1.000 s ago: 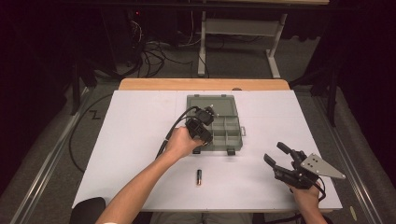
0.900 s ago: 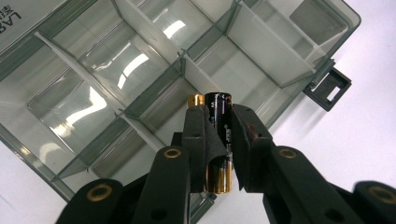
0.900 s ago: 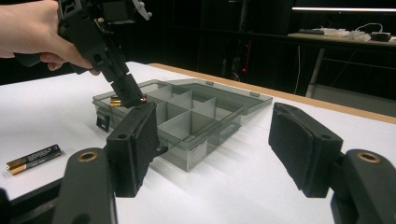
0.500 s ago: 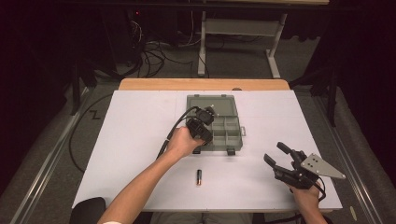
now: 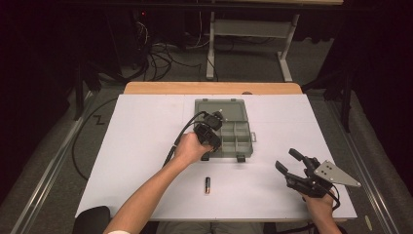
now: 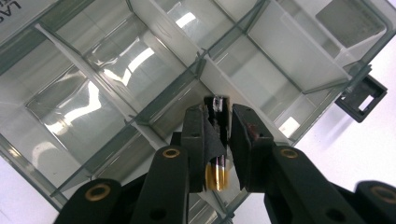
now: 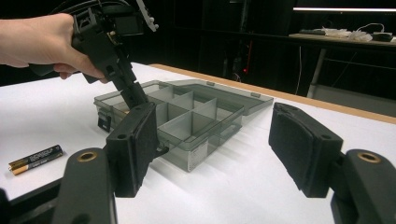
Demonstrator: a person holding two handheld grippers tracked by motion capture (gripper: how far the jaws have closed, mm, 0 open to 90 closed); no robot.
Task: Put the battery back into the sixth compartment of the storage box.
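Left gripper over the near-left part of the box, tilted down into it. Jaws clenched on a battery, held upright between the pads, gold end toward the camera, other end poking out past the tips, as the left gripper view shows. Battery just above a divider where compartments meet; contact with the box floor cannot be told. Box grey and see-through, lid laid open flat behind it, latches at the near edge. Compartments in sight bare.

Second battery flat on the table, near the box's front edge, apart from both grippers; seen again in the right gripper view at lower left.

Right gripper low at the table's near-right, well apart from the box, pointed toward it. Jaws released, wide apart, nothing between the pads.

Left hand wrapped round its gripper's body, above the box's left end.
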